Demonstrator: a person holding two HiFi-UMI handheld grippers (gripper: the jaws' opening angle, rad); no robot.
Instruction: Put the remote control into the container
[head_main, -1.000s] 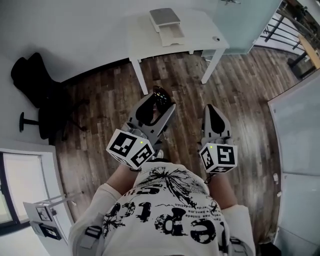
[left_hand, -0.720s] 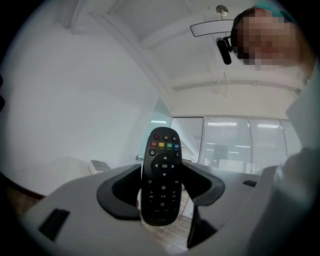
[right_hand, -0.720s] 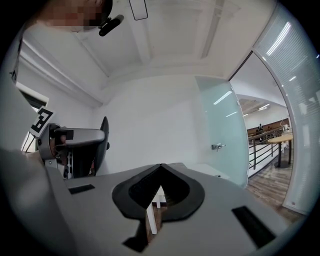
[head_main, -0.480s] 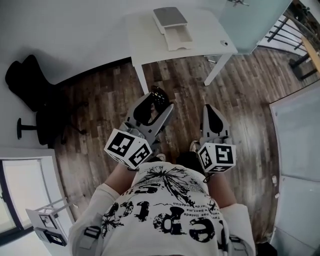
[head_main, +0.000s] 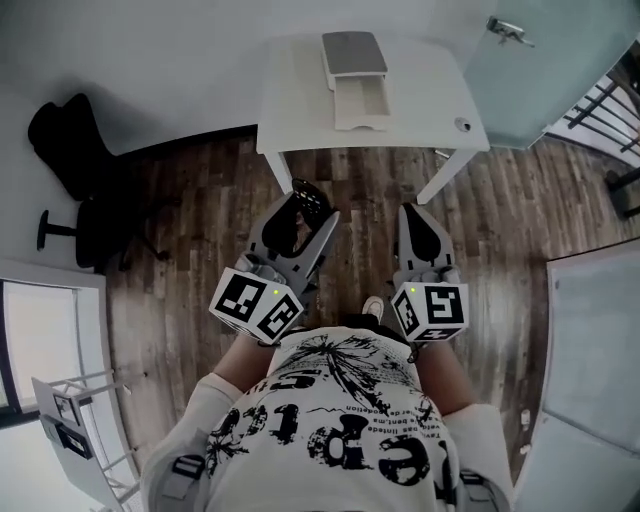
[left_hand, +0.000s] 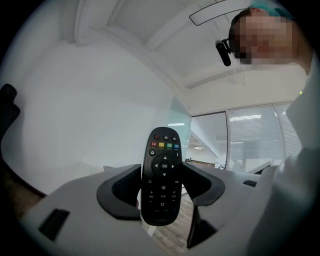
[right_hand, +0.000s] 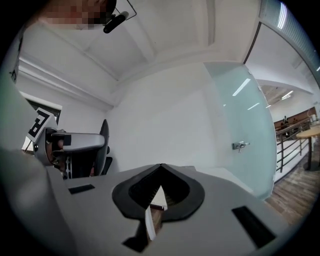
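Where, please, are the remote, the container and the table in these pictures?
remote (left_hand: 162, 175): left gripper view, on its keypad, between the jaws.
container (head_main: 358, 95): head view, on its open white part.
table (head_main: 425, 85): head view, on the bare top right of the container.

My head cam (left_hand: 223, 51) looks steeply down on the left gripper (head_main: 303, 205) and right gripper (head_main: 413, 218). Their cams sit right behind the jaws, tilted up, both catching it.

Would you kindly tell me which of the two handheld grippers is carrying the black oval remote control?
The left gripper: its jaws clamp the black oval remote control, whereas the right gripper has its jaws closed together with nothing between them.
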